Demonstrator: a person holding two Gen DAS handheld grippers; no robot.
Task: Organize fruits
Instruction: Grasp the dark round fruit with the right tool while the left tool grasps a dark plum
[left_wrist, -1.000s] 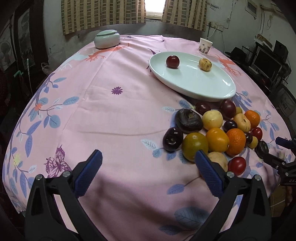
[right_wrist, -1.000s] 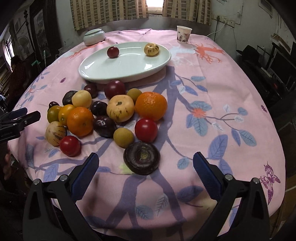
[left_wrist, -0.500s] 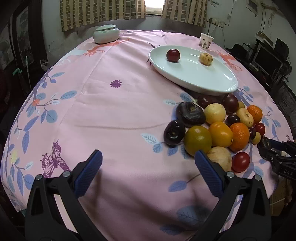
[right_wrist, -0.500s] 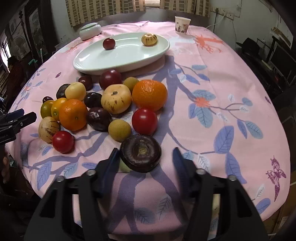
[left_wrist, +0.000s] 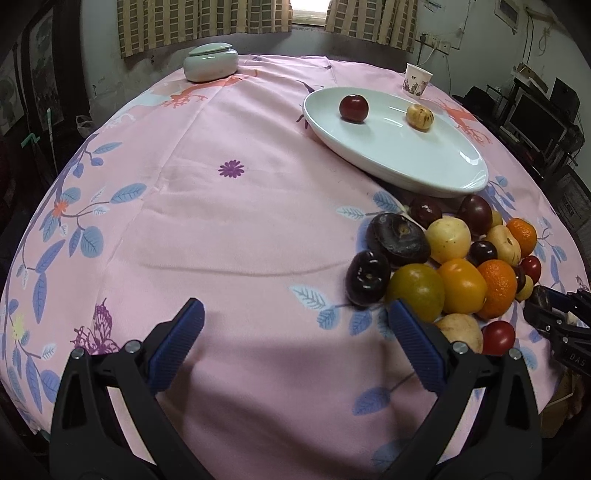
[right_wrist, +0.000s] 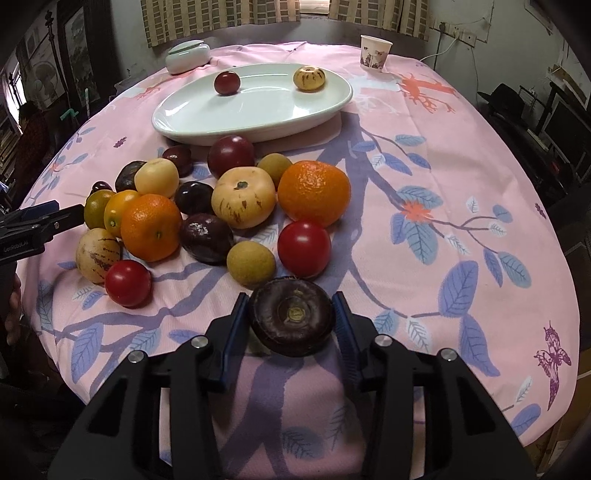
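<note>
Two fruits sit on the plate (right_wrist: 184, 125) far ahead; the right claw (right_wrist: 291, 317) clamps a dark flat fruit (right_wrist: 291, 315), the heap (right_wrist: 236, 199) just beyond; the left claw (left_wrist: 295, 332) gapes empty.

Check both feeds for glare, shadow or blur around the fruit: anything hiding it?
Left wrist: sharp, table bowed by fisheye, small glare on the plate, shadow under the left gripper. Right wrist: sharp, right gripper shades the cloth, dark fruit between its fingers stays readable.
</note>
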